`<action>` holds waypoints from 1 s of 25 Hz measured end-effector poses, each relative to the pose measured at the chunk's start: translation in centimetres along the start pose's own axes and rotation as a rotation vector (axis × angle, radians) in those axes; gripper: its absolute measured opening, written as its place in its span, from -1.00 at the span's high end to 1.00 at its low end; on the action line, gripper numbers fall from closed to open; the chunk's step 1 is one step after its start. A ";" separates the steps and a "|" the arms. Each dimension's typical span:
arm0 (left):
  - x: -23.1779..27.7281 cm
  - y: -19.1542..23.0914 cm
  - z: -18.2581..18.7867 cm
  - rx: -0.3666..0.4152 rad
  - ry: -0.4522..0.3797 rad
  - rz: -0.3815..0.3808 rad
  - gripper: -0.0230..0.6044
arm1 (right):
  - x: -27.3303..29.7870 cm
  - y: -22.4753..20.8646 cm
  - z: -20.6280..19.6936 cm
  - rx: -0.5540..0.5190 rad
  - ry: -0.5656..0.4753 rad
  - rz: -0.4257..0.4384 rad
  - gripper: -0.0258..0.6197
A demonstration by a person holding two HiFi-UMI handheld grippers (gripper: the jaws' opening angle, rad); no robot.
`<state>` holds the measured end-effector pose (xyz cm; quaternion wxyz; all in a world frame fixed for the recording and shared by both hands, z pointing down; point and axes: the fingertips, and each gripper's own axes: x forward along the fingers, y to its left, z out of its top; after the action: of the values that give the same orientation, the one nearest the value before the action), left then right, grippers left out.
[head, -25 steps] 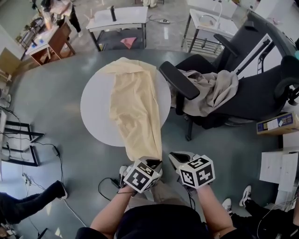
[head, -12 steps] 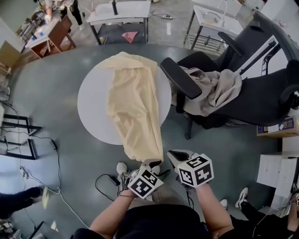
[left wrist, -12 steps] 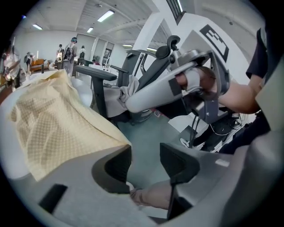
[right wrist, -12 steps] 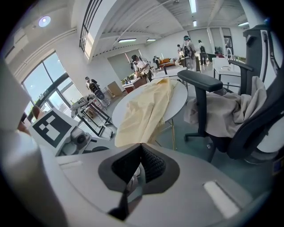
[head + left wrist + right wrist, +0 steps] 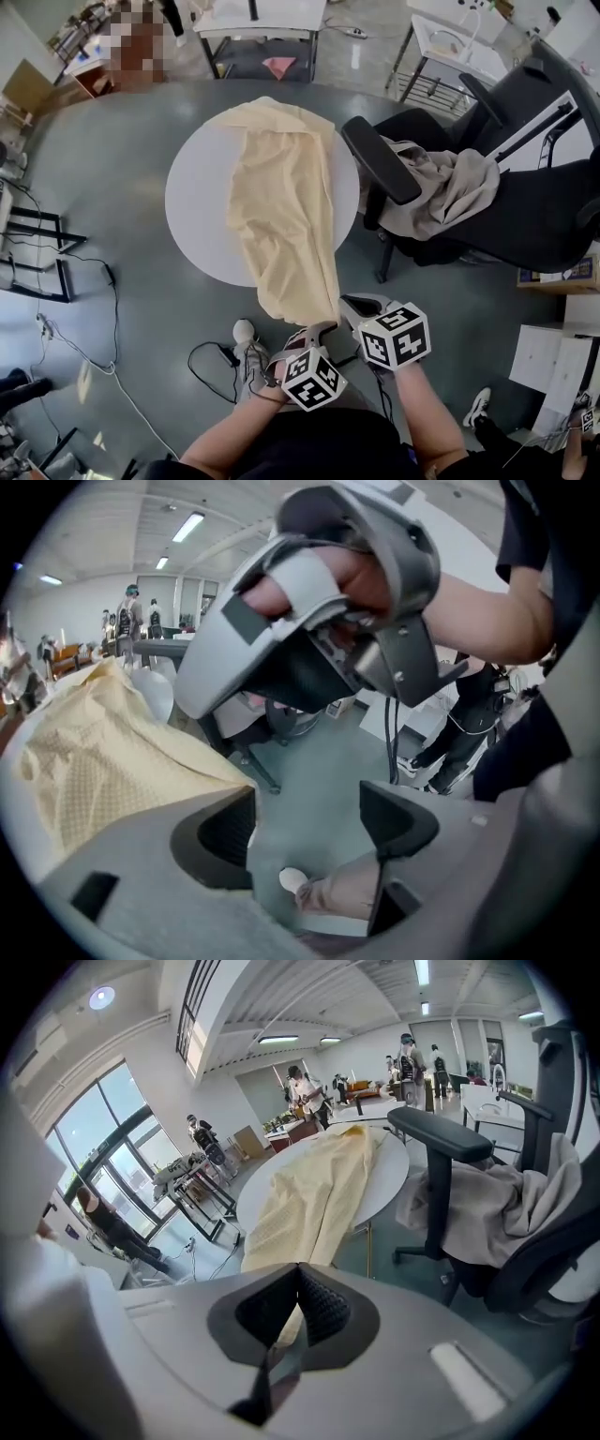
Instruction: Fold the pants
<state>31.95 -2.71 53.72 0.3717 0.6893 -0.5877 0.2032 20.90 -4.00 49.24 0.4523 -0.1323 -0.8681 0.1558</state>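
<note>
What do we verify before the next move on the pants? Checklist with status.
1. Right tool shut on pants hem: ok.
2. Left tool holding hem: not ok; jaws have just been opening, no cloth between them.
3. Pants flat on table: not ok; wrinkled, hem hanging off the near edge.
4. Chair armrest clear of table: cannot tell; they overlap in the head view.
</note>
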 end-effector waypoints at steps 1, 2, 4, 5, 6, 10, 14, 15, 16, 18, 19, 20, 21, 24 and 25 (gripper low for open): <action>-0.2 -0.1 0.0 -0.012 -0.012 -0.003 -0.21 | 0.2 0.0 0.0 0.001 0.003 0.004 0.91; -0.5 -0.2 0.0 -0.045 -0.028 -0.014 -0.21 | 0.4 0.0 -0.1 0.002 0.005 0.010 0.91; -1.4 0.0 0.1 -0.122 -0.054 -0.044 -0.19 | 0.9 0.1 -0.2 0.004 0.009 0.023 0.91; -2.0 0.2 0.0 -0.137 -0.057 -0.051 -0.16 | 1.2 0.1 -0.3 0.005 0.013 0.031 0.91; -2.4 0.4 -0.1 -0.130 -0.051 -0.050 -0.15 | 1.5 0.1 -0.5 0.006 0.020 0.040 0.85; -2.7 0.3 -0.4 -0.056 -0.027 -0.022 -0.19 | 3.1 0.3 -0.9 -0.001 0.047 0.066 0.81; -2.6 0.1 -0.3 -0.087 -0.037 -0.017 -0.25 | 4.9 0.5 -2.2 -0.035 0.115 0.099 0.88; -2.8 0.4 -0.5 -0.094 -0.034 -0.008 -0.26 | 5.5 0.1 -2.8 -0.038 0.146 0.085 0.88; -3.1 0.8 -0.8 -0.089 -0.029 0.010 -0.28 | 5.9 -0.5 -3.4 -0.043 0.171 0.062 0.88; -3.8 1.5 -1.0 -0.043 -0.024 0.067 -0.27 | 6.2 -1.5 -4.0 -0.063 0.199 0.012 0.89; -4.1 1.8 -1.1 -0.021 -0.026 0.094 -0.27 | 6.2 -1.8 -4.1 -0.075 0.204 -0.005 0.90; -4.3 2.0 -1.2 -0.022 -0.030 0.107 -0.27 | 6.2 -2.0 -4.2 -0.082 0.204 -0.015 0.90; -4.4 2.2 -1.5 -0.052 -0.037 0.106 -0.24 | 6.1 -2.0 -4.3 -0.081 0.198 -0.018 0.90; -5.2 3.8 -3.1 -0.207 -0.059 0.111 -0.17 | 5.5 -2.0 -4.5 -0.050 0.164 -0.009 0.85; -5.6 4.8 -3.9 -0.232 -0.055 0.137 -0.17 | 5.4 -2.0 -4.5 -0.043 0.154 -0.004 0.82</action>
<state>26.65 3.79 53.55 0.4178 0.6055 -0.6629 0.1397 21.44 -3.15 56.41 0.5151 -0.1519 -0.8341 0.1258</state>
